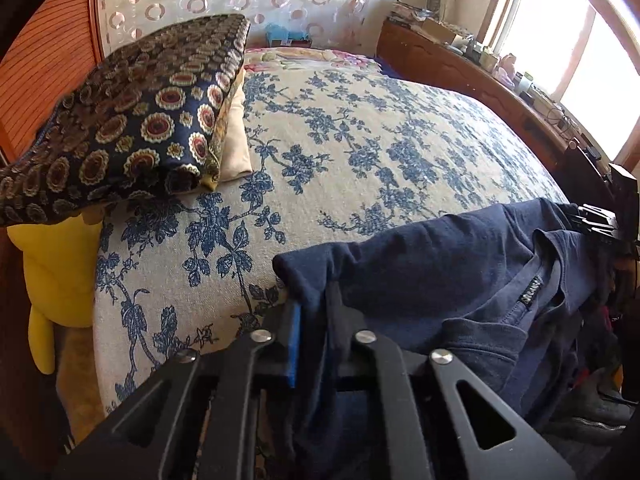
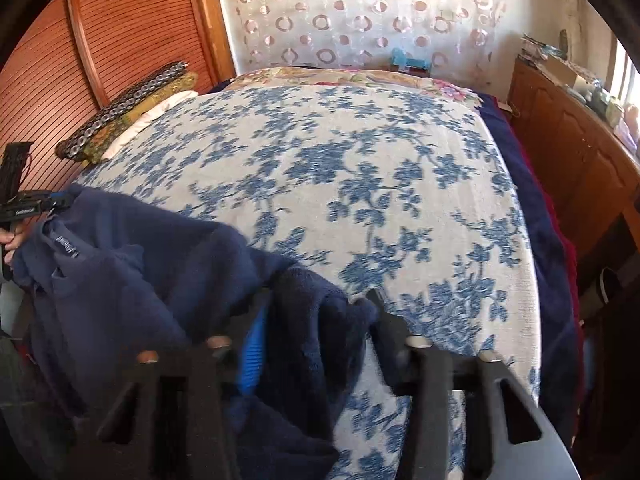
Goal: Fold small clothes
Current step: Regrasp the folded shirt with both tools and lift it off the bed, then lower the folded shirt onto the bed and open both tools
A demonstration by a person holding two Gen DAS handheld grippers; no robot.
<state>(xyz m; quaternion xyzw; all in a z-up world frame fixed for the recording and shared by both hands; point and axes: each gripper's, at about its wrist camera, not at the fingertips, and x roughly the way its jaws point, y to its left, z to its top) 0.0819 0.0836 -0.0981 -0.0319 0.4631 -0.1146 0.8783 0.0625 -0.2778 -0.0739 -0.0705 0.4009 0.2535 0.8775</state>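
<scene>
A navy blue T-shirt (image 1: 440, 264) hangs over the near edge of the bed, its collar label (image 1: 531, 290) showing. My left gripper (image 1: 316, 304) is shut on one shoulder corner of it, the fabric pinched against the blue pad. In the right wrist view the same T-shirt (image 2: 140, 280) stretches left from my right gripper (image 2: 320, 304), whose jaws stand a little apart with a thick bunch of the cloth filling the gap. Each view shows the other gripper at the shirt's far end: the right gripper (image 1: 596, 220) and the left gripper (image 2: 28, 208), the latter held in a hand (image 2: 10, 242).
The bed carries a cream bedspread with blue flowers (image 2: 360, 180). A dark patterned cushion (image 1: 132, 120) lies on pillows at the left, with something yellow (image 1: 56, 272) below it. A wooden sideboard (image 2: 568, 160) with clutter runs along the right under a window. Slatted wooden doors (image 2: 120, 40) stand at the left.
</scene>
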